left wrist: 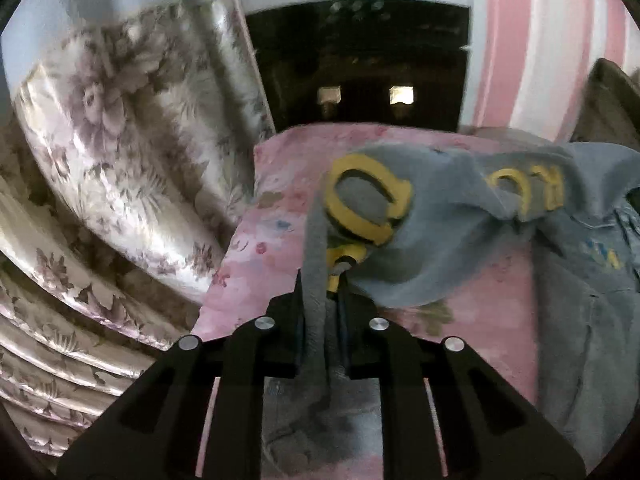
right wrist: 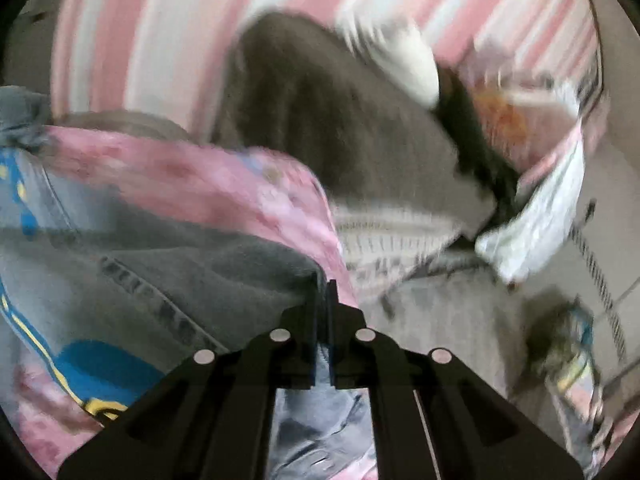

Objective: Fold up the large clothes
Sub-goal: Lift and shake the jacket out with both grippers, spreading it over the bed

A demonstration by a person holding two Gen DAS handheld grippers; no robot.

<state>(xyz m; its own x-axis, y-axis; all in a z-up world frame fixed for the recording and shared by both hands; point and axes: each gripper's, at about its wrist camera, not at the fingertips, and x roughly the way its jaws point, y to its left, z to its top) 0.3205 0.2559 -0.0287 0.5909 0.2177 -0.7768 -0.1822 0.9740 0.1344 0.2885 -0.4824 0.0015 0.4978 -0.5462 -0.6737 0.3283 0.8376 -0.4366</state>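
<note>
Two black grippers are each pinching the same grey garment (left wrist: 440,240) over a pink floral bedsheet (left wrist: 280,220). Nearest in the left wrist view, the left gripper (left wrist: 322,280) is gripping a thick grey hem with its jaws nearly together, the cloth passing between the fingers (left wrist: 298,292). Just beyond the tips, the garment is lifting off the sheet and showing large yellow letters (left wrist: 368,204), then draping down to the right where more of it is lying on the bed. Left of the bed, a pale floral curtain (left wrist: 120,140) is hanging; far back, a dark opening (left wrist: 360,72) is sitting beside a pink and white striped wall (left wrist: 540,60).

Nearest in the blurred right wrist view, the right gripper (right wrist: 324,284) is closing almost fully on a grey fabric edge, with blue and yellow print (right wrist: 92,364) lying to the left. Beyond, a heap of dark and white clothes (right wrist: 340,128) is resting against the striped wall.
</note>
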